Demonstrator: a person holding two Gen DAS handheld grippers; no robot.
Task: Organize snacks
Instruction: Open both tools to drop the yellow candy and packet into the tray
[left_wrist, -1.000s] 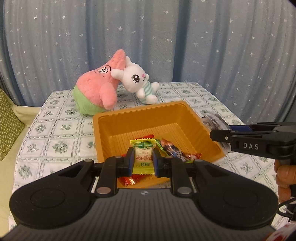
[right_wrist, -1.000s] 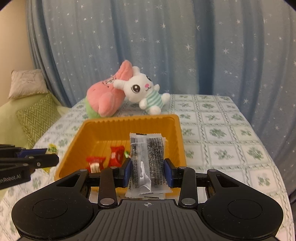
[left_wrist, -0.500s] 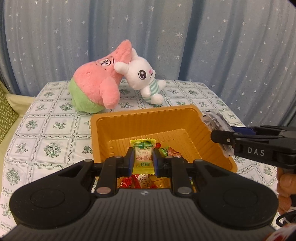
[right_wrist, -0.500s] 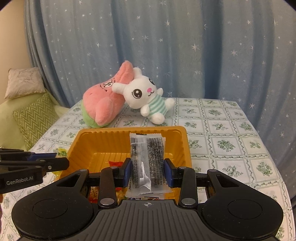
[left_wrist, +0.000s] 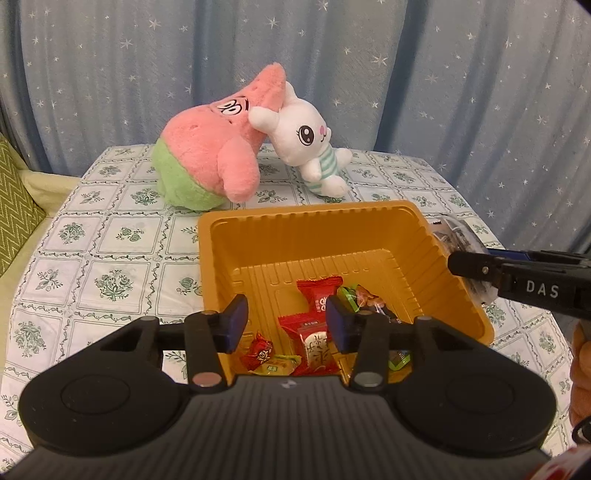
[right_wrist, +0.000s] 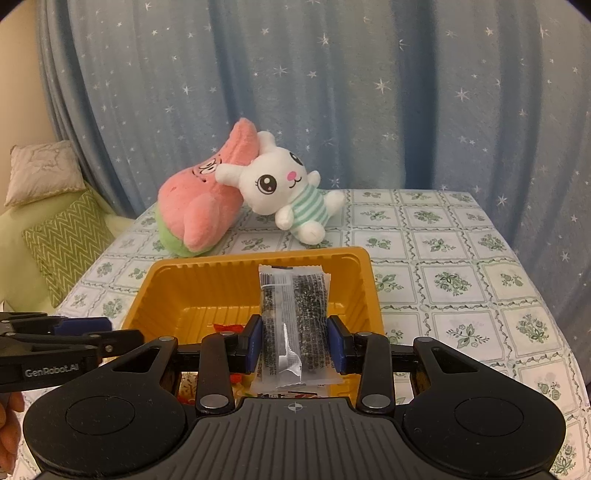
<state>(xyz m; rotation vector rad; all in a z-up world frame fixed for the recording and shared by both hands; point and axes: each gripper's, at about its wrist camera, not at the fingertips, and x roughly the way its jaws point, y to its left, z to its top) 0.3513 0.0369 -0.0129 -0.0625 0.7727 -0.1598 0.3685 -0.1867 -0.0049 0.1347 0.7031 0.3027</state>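
Observation:
An orange plastic tray (left_wrist: 317, 229) sits on the table and holds several wrapped snacks (left_wrist: 317, 306). My left gripper (left_wrist: 286, 325) is open and empty over the tray's near edge. A yellow-green candy (left_wrist: 277, 366) lies in the tray below it. My right gripper (right_wrist: 294, 341) is shut on a clear packet of dark seaweed snack (right_wrist: 293, 321), held above the tray (right_wrist: 207, 284) at its near right side. The right gripper also shows in the left wrist view (left_wrist: 517, 280), with the packet (left_wrist: 458, 240) at the tray's right rim.
A pink star plush (left_wrist: 210, 162) and a white bunny plush (left_wrist: 306, 147) lie behind the tray. The table has a green floral checked cloth (right_wrist: 461, 280). Green zigzag cushions (right_wrist: 66, 243) lie on a sofa at the left. A blue starry curtain hangs behind.
My left gripper has opened and let go of the yellow-green candy, which dropped into the tray. Both grippers moved forward over the tray. The right gripper still holds the seaweed packet.

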